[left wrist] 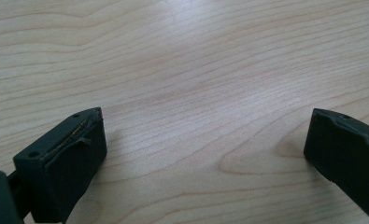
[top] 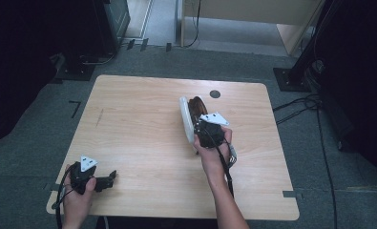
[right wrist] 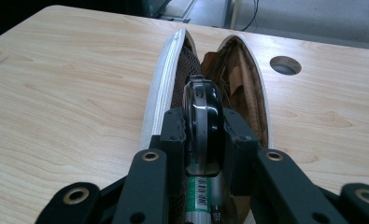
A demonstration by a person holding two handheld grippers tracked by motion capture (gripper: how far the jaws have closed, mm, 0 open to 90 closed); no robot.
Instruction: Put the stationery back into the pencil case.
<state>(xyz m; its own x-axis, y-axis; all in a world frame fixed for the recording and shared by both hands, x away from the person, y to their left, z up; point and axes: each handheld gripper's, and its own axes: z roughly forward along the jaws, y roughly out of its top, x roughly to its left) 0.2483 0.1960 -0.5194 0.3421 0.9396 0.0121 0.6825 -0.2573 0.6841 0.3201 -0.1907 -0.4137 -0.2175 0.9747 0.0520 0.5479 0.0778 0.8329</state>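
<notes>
Two grippers here: the right gripper (right wrist: 204,135) has its jaws clamped on a round black glossy disc-shaped gadget (right wrist: 203,119), sitting in the mouth of an unzipped white case with brown lining (right wrist: 163,93) near the middle of the light wooden table (top: 138,119). Left gripper (left wrist: 205,144) rests at the near left corner, jaws spread wide with just bare wood between them.
</notes>
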